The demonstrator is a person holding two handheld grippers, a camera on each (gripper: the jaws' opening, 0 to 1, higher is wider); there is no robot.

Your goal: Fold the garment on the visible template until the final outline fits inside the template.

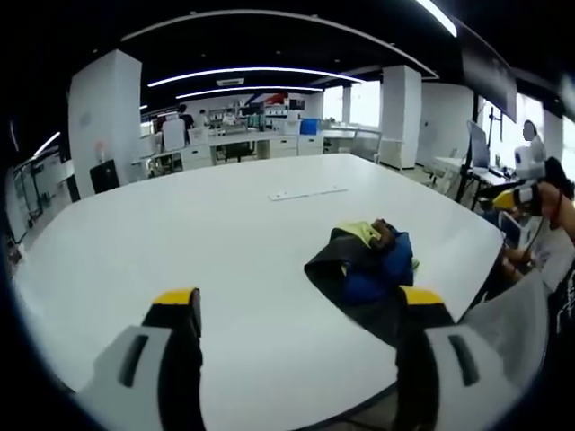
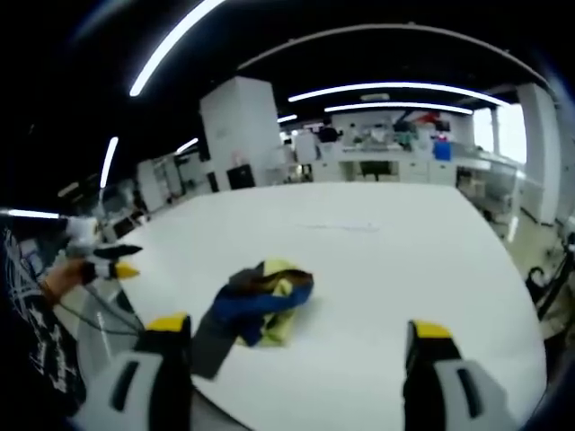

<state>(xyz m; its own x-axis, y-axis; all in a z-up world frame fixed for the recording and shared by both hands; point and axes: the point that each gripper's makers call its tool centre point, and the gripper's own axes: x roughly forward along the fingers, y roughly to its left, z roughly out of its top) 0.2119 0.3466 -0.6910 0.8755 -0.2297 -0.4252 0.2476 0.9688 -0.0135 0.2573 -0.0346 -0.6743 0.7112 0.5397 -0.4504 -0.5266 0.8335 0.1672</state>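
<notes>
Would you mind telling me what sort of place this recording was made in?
Most likely an open-plan office or lab: a large white table holding a crumpled garment, desks and cabinets along the far side, and long ceiling strip lights.

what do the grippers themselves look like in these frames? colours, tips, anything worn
Both match: the left gripper and the right gripper each have two light grey jaws with dark slots, black inner faces and yellow tips. A dark sleeve with white print shows at the edge of the right gripper view.

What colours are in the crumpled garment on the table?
Blue, black and yellow-green garment, clearest in the right gripper view.
</notes>
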